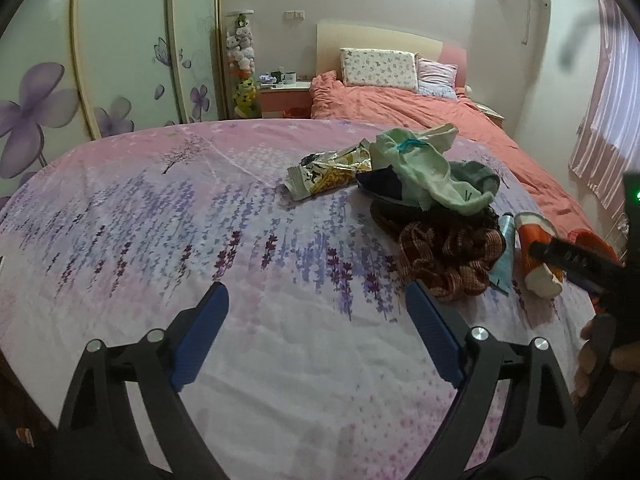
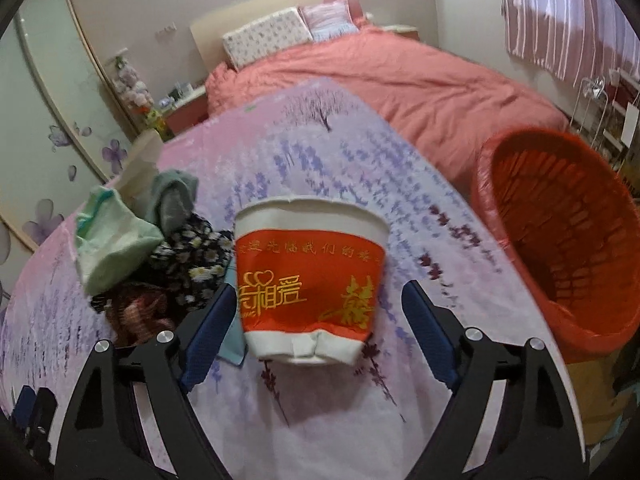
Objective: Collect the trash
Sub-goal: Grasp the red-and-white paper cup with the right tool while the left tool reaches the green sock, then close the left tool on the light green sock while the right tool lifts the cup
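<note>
I'm bringing the spread right gripper [image 2: 318,332] around the paper cup [image 2: 310,280] (pads not touching); squeezing may crush it before the red basket [image 2: 560,240]. The left gripper [image 1: 318,336] hangs spread, empty.

Left tongs [image 1: 316,312]: matte black plastic frame, two curved forked arms, each ending in a ribbed blue rubber pad [image 1: 202,336]. Round silver screws [image 1: 95,345] in pairs on each arm's knuckle, just behind the pads. Right tongs [image 2: 318,320]: same build, black arms, blue textured pads [image 2: 212,332], silver screws [image 2: 165,336] behind them. Seen from the left wrist camera, the right unit's black body [image 1: 576,260] carries a small green light [image 1: 637,194].
</note>
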Demonstrator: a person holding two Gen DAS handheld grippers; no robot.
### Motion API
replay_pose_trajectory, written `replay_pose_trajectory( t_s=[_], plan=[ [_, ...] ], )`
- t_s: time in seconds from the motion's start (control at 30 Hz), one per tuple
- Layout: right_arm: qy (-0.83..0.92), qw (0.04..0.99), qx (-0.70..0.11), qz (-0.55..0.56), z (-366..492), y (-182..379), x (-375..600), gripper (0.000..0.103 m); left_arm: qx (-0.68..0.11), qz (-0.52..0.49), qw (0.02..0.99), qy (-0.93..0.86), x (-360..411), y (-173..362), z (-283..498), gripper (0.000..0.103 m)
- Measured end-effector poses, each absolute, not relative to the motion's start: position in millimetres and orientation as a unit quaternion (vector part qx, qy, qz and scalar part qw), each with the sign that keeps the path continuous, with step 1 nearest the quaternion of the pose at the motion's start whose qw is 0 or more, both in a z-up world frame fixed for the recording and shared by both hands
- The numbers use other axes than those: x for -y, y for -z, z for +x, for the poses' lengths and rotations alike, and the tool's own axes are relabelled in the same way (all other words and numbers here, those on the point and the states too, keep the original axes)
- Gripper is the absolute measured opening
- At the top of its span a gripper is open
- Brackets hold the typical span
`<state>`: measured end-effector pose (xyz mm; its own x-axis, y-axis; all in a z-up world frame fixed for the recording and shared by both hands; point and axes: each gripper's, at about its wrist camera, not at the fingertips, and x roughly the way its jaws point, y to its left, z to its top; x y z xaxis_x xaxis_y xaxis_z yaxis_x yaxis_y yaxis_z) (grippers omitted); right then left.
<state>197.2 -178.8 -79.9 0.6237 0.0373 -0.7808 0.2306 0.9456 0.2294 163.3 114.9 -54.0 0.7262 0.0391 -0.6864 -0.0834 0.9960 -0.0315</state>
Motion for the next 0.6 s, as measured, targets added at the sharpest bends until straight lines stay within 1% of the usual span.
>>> replay_pose_trajectory(
  t_s=[0.03,0.13,0.17,0.3,0.4,0.47,0.6],
  plan=[
    [0.054,0.885,-0.436,0.154,197.7,83.4,178.2,0.077,-0.368,-0.035,0.929,-0.027,-114.7,53.5,168.0,0.088],
    [0.053,0.887,-0.433,0.149,194.5,84.9,177.3,0.076,-0.368,-0.045,0.929,-0.008,-110.2,51.2,178.7,0.087],
    [0.052,0.889,-0.432,0.145,192.3,84.1,177.4,0.076,-0.368,-0.045,0.929,-0.002,-107.0,49.6,183.7,0.084],
    [0.064,0.891,-0.431,0.130,190.1,84.3,186.5,0.076,-0.371,-0.043,0.927,0.023,-91.1,42.1,208.3,0.079],
    [0.073,0.890,-0.432,0.124,186.6,83.8,195.4,0.076,-0.379,-0.055,0.923,0.045,-79.7,38.0,236.8,0.070],
    [0.073,0.890,-0.432,0.124,185.2,83.9,199.0,0.076,-0.387,-0.063,0.918,0.056,-74.7,38.8,254.0,0.060],
    [0.069,0.891,-0.433,0.120,185.0,84.0,200.9,0.076,-0.411,-0.063,0.908,0.054,-65.1,47.3,286.8,0.048]
  ],
)
